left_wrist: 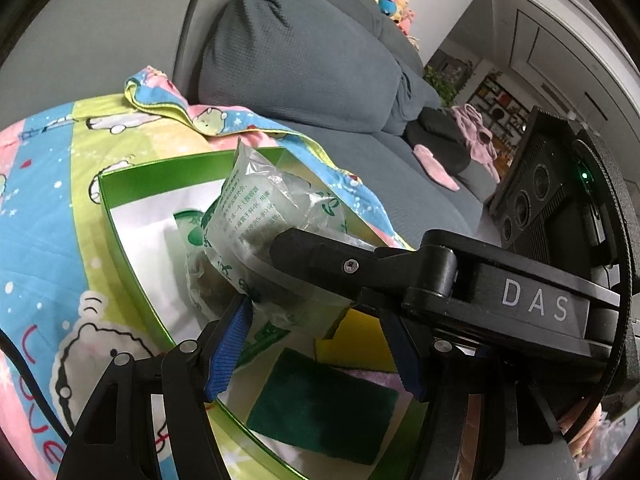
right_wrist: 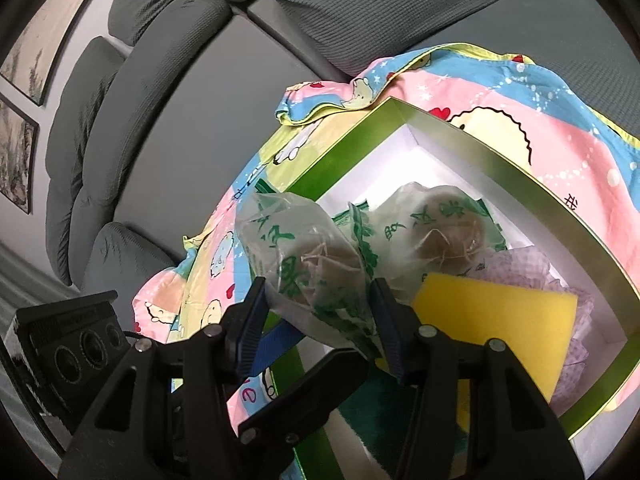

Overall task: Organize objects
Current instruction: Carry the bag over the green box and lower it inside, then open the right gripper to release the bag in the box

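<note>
**Right tongs hold a tea packet over a green box**

The right tongs (right_wrist: 318, 320) are clenched on a clear packet (right_wrist: 308, 256) printed with green characters, held above the near edge of a green box (right_wrist: 520, 184). Inside its white interior lie a second packet (right_wrist: 440, 232), a yellow sponge (right_wrist: 496, 324), a dark green pad (left_wrist: 324, 400) and a purple-checked cloth (right_wrist: 536, 268). The left tongs (left_wrist: 316, 344) are spread, released, just below the held packet. The box rests on a cartoon-print blanket (left_wrist: 44, 208) over a grey sofa (left_wrist: 304, 52).
</note>
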The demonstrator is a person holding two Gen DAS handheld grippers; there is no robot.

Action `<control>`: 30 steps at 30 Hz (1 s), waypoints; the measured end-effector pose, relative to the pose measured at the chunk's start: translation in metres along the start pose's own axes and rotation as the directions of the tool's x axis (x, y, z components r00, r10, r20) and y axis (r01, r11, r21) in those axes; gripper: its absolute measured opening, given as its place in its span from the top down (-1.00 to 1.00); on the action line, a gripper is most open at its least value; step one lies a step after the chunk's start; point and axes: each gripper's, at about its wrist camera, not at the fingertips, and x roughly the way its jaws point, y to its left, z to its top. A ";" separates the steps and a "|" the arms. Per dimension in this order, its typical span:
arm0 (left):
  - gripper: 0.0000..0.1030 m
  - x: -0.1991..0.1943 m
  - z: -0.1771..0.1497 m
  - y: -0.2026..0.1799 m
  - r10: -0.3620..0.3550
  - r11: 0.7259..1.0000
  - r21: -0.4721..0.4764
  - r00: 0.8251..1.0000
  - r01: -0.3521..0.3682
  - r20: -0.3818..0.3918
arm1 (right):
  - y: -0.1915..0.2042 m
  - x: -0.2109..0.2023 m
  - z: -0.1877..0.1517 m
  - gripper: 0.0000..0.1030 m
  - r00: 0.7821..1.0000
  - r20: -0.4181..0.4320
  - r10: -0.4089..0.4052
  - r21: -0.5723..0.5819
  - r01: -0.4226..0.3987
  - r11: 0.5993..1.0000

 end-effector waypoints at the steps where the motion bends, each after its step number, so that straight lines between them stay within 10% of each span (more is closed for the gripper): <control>1: -0.28 0.000 0.000 0.000 -0.008 1.000 -0.002 1.000 0.008 -0.001 | -0.001 0.000 0.000 0.00 1.000 -0.001 -0.003 0.003 0.003 1.000; 30: -0.28 0.002 -0.002 0.003 -0.033 0.998 -0.049 0.999 0.033 -0.002 | -0.006 0.003 0.003 -0.06 1.000 0.010 -0.013 0.057 0.013 0.998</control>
